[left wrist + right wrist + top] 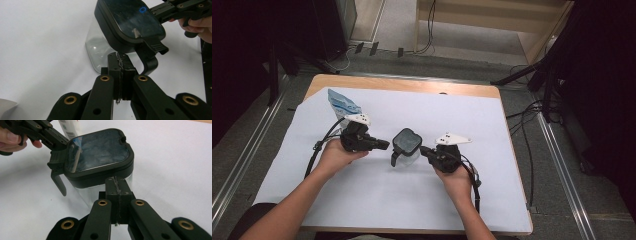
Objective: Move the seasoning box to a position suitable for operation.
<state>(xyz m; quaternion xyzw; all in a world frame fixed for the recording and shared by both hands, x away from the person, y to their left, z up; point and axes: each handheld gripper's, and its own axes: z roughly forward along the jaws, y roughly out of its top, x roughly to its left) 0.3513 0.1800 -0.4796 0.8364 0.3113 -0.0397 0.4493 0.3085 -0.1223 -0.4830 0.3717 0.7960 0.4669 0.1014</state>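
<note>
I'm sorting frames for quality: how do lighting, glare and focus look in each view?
High view: even light on the white table cover, dark edges of the room, soft and low in detail. Left gripper view: the clear plastic container with a dark lid shows smeared reflections on its lid; the shut left gripper is sharp. Right gripper view: whitish glare on the lid, and the shut right gripper is crisp.

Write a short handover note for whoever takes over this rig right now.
Left gripper: jaws shut on nothing, tips at the left side of the jar, by the lid's latch.
Right gripper: jaws shut on nothing, tips against the jar's right side, under the lid's rim.
Jar: clear, upright at the middle of the white sheet, dark lid on top.
Blue-and-white pouch: back left on the sheet.
Done: both grippers brought up to the jar.
Left, probably: open the lid; it looks closed.
</note>
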